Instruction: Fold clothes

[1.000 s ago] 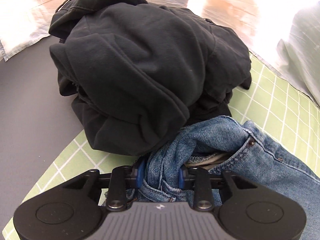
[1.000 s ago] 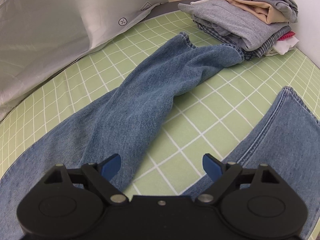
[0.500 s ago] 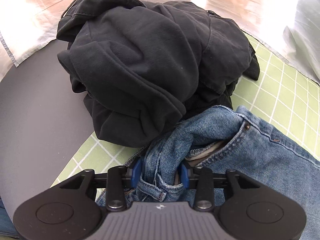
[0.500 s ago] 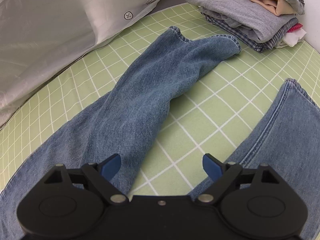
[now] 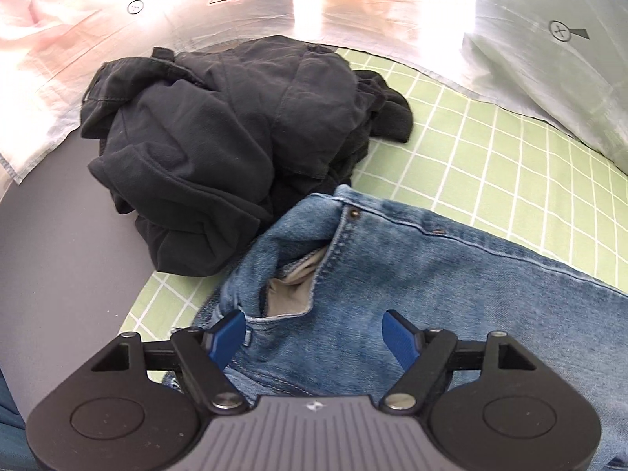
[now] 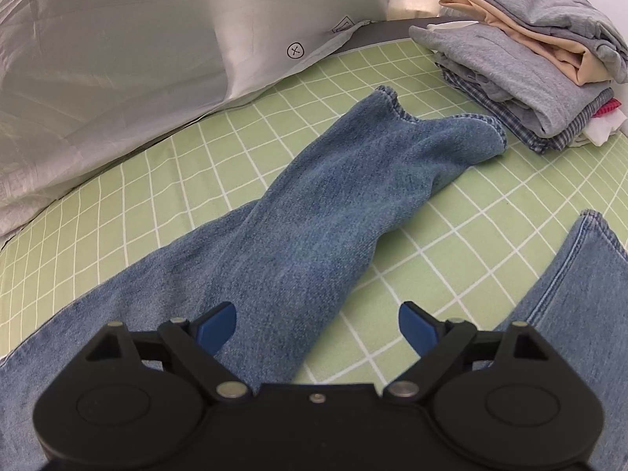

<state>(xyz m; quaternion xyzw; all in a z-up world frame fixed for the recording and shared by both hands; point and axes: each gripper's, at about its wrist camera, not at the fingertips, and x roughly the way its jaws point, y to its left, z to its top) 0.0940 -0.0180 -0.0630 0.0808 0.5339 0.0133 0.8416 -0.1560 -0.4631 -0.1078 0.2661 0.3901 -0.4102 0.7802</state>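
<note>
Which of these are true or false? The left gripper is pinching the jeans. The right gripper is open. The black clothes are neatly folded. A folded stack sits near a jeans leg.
1. The left gripper is pinching the jeans. False: it is open, above the waistband.
2. The right gripper is open. True.
3. The black clothes are neatly folded. False: they lie in a crumpled heap.
4. A folded stack sits near a jeans leg. True.

left tool (image 5: 314, 331) spread, right tool (image 6: 318, 320) spread
</note>
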